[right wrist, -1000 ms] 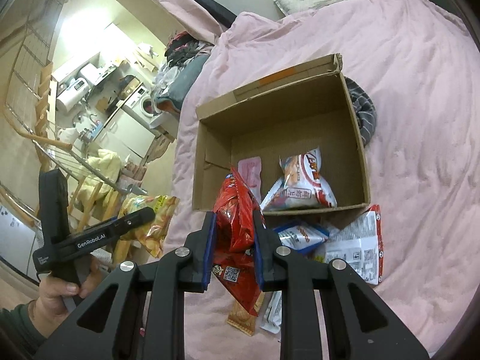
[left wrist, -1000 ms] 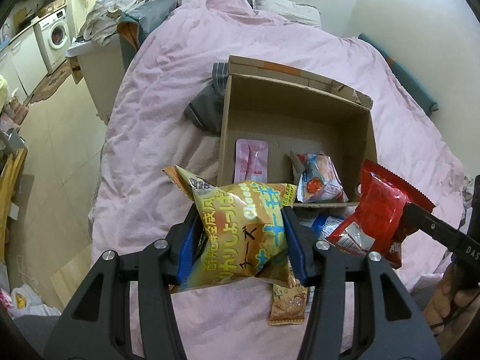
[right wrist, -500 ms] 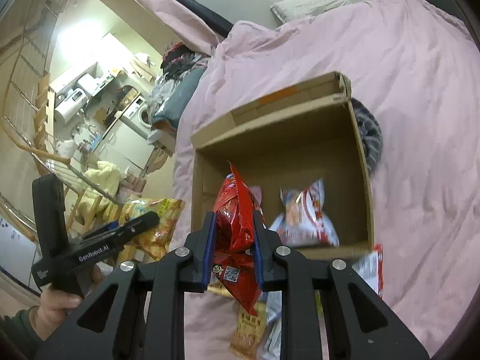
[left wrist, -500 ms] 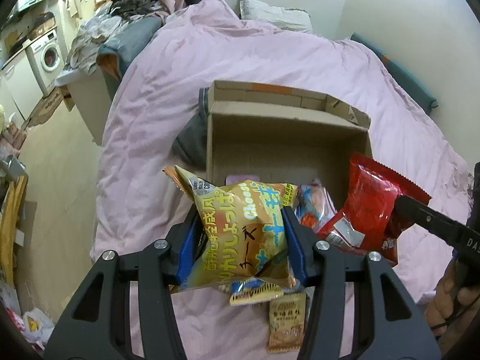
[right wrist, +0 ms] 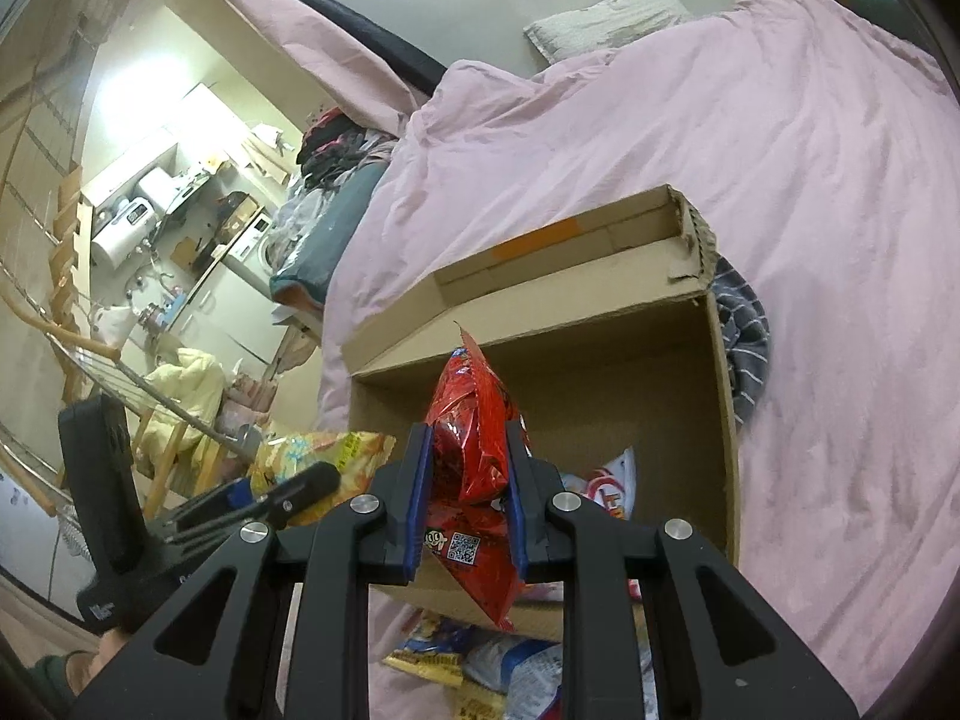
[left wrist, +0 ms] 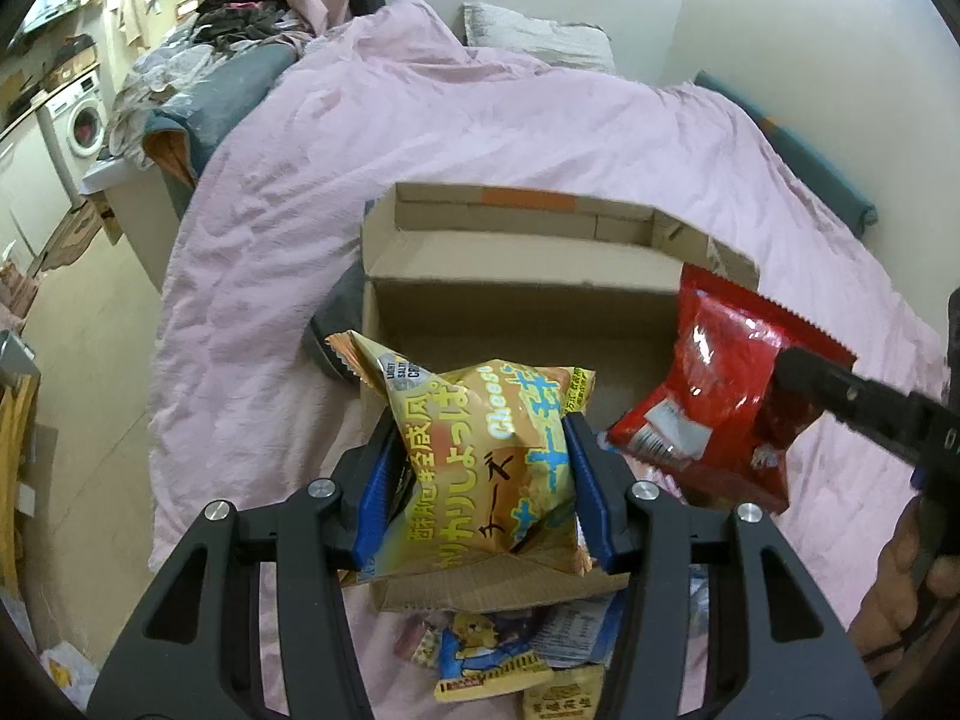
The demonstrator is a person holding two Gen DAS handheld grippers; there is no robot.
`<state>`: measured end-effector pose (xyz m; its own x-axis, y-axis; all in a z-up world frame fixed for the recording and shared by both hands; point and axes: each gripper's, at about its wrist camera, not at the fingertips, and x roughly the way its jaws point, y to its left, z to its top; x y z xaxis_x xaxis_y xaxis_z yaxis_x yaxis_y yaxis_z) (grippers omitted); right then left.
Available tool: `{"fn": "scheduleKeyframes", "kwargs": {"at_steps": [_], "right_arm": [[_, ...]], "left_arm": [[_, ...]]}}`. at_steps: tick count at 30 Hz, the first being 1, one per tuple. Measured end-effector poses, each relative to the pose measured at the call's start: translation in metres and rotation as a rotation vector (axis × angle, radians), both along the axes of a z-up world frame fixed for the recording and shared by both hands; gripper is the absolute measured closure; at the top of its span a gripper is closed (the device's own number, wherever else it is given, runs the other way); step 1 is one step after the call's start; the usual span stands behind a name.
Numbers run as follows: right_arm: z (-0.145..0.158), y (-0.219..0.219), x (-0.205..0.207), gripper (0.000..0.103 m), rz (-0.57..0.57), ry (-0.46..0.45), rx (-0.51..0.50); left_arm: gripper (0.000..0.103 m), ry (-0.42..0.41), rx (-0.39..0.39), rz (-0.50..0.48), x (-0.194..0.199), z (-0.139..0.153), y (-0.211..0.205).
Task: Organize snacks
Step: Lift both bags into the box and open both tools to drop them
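My left gripper (left wrist: 480, 468) is shut on a yellow cheese snack bag (left wrist: 480, 450) and holds it over the near edge of an open cardboard box (left wrist: 516, 294) on a pink bed. My right gripper (right wrist: 468, 498) is shut on a red snack bag (right wrist: 474, 438), also over the box's near edge (right wrist: 723, 420). The red bag shows in the left wrist view (left wrist: 720, 396), right of the yellow bag. A white and red snack pack (right wrist: 612, 486) lies inside the box. The yellow bag shows at the left of the right wrist view (right wrist: 324, 462).
Several loose snack packs (left wrist: 498, 654) lie on the pink duvet (left wrist: 420, 138) in front of the box, also in the right wrist view (right wrist: 480, 660). A striped grey cloth (right wrist: 744, 354) lies beside the box. A pile of clothes (left wrist: 198, 66) and a washing machine (left wrist: 78, 120) are at the left.
Both grippers have moved forward with their bags, from in front of the box to over its near edge. The box now looks closer and its floor is mostly hidden.
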<state>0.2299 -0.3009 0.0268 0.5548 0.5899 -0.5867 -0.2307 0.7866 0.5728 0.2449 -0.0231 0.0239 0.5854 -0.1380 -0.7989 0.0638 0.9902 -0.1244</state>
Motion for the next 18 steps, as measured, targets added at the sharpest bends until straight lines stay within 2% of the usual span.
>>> {"fn": "scheduleKeyframes", "kwargs": {"at_steps": [2, 3, 8, 12, 14, 15, 16, 18], "right_arm": [[-0.013, -0.007, 0.000, 0.080, -0.020, 0.018, -0.003], [-0.021, -0.013, 0.005, 0.080, -0.041, 0.059, 0.008], [-0.038, -0.023, 0.020, 0.080, -0.067, 0.115, 0.046], [-0.042, -0.017, 0.024, 0.080, -0.078, 0.100, 0.012], [-0.042, -0.011, 0.026, 0.080, -0.072, 0.084, -0.040], [-0.044, -0.006, 0.028, 0.080, -0.063, 0.078, -0.090], [-0.048, 0.002, 0.030, 0.080, -0.058, 0.072, -0.193], [-0.053, 0.007, 0.032, 0.080, -0.054, 0.071, -0.263]], "left_arm": [[0.055, 0.002, 0.017, 0.006, 0.001, -0.009, 0.003], [0.055, 0.013, 0.019, 0.018, 0.002, -0.013, 0.006], [0.055, 0.067, -0.038, 0.048, 0.011, -0.025, 0.017], [0.055, 0.067, -0.038, 0.051, 0.016, -0.030, 0.012], [0.055, 0.072, -0.023, 0.043, 0.018, -0.034, 0.007], [0.055, 0.080, -0.018, 0.034, 0.019, -0.037, 0.004], [0.055, 0.092, -0.014, 0.022, 0.021, -0.041, 0.000], [0.055, 0.105, -0.011, 0.008, 0.022, -0.045, -0.006]]}}
